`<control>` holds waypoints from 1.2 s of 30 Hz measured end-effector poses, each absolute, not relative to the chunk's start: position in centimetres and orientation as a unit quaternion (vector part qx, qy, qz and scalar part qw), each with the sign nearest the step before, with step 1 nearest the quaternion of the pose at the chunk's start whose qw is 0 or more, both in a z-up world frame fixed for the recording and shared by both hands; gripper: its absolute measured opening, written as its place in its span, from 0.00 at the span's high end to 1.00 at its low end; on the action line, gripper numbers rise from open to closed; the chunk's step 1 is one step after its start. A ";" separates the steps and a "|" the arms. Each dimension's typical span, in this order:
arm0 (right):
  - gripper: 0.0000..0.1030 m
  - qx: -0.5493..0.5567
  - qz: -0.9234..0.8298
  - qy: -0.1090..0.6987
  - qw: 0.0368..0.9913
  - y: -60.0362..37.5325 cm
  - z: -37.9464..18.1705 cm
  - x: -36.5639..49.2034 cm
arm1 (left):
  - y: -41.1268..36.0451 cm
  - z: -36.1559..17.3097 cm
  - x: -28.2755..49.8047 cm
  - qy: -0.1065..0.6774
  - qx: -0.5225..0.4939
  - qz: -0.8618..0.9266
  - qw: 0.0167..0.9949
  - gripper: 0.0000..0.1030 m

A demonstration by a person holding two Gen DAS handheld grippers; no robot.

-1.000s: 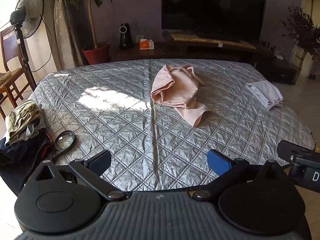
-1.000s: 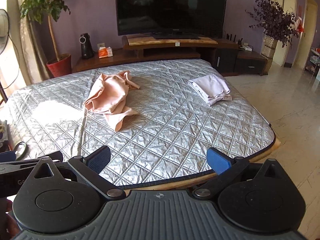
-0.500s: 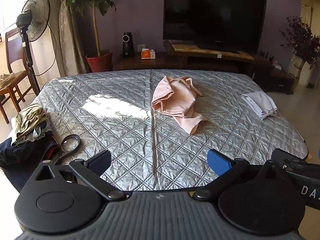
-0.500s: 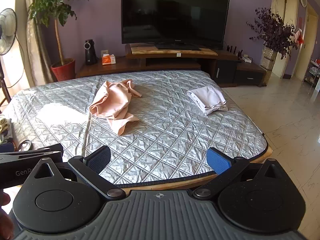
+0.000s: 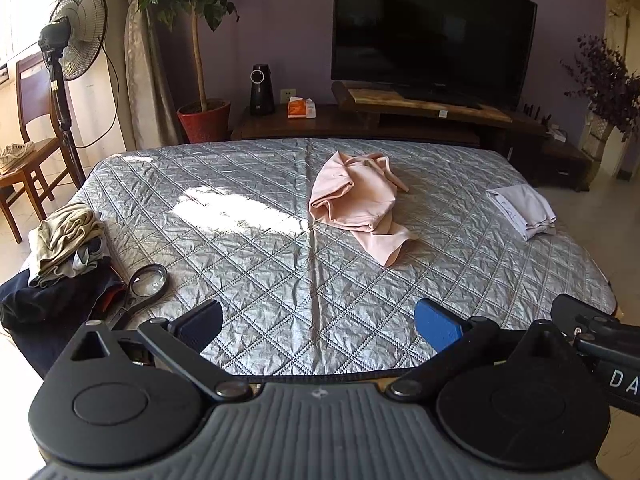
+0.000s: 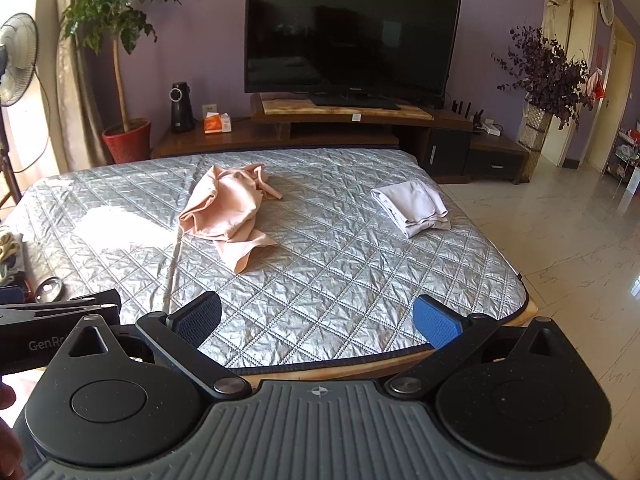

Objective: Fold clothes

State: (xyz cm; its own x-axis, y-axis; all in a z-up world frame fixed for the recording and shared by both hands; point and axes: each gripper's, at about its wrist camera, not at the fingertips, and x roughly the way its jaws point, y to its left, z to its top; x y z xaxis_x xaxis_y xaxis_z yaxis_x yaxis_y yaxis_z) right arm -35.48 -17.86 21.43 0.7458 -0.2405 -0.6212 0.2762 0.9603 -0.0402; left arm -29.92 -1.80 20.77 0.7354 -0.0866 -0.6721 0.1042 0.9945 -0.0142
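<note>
A crumpled pink garment lies near the middle of the silver quilted bed. A folded white garment rests by the bed's right edge. At the bed's left corner sits a pile of beige and dark clothes. My left gripper hangs open over the bed's near edge, well short of the pink garment, with nothing between its fingers. My right gripper is open too, held level with it on the right.
A magnifying glass lies beside the clothes pile. Behind the bed stand a TV on a wooden stand, a potted plant, a fan and a chair. Tiled floor lies to the right.
Both grippers have pulled back and risen a little from the bed, so more of the room shows. Their fingers stay open. The clothes have not moved.
</note>
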 end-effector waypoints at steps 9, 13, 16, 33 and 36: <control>0.00 0.029 -0.139 0.329 0.934 -17.9 21.5 -35.6 | -1.8 20.7 -30.0 0.363 0.010 -0.052 0.930 0.01; 0.00 0.029 -0.137 0.330 0.934 -17.9 21.4 -35.6 | -1.9 20.6 -30.0 0.365 0.010 -0.052 0.929 0.01; 0.00 0.029 -0.135 0.332 0.933 -17.9 21.3 -35.6 | -1.9 20.5 -30.0 0.368 0.009 -0.052 0.928 0.01; 0.00 0.026 -0.129 0.341 0.931 -17.9 20.7 -35.5 | -0.9 19.5 -29.6 0.387 -0.008 -0.039 0.921 0.01; 0.00 0.025 -0.129 0.342 0.930 -17.8 20.6 -35.5 | -0.9 19.3 -29.6 0.391 -0.009 -0.039 0.919 0.01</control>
State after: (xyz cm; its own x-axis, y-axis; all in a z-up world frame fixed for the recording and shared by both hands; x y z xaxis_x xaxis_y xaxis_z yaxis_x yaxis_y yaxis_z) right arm -35.48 -17.85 20.63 0.7321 -0.2240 -0.6433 0.2577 0.9653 -0.0429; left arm -29.58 -0.91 19.34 0.6907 -0.0783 -0.7189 0.0644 0.9968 -0.0467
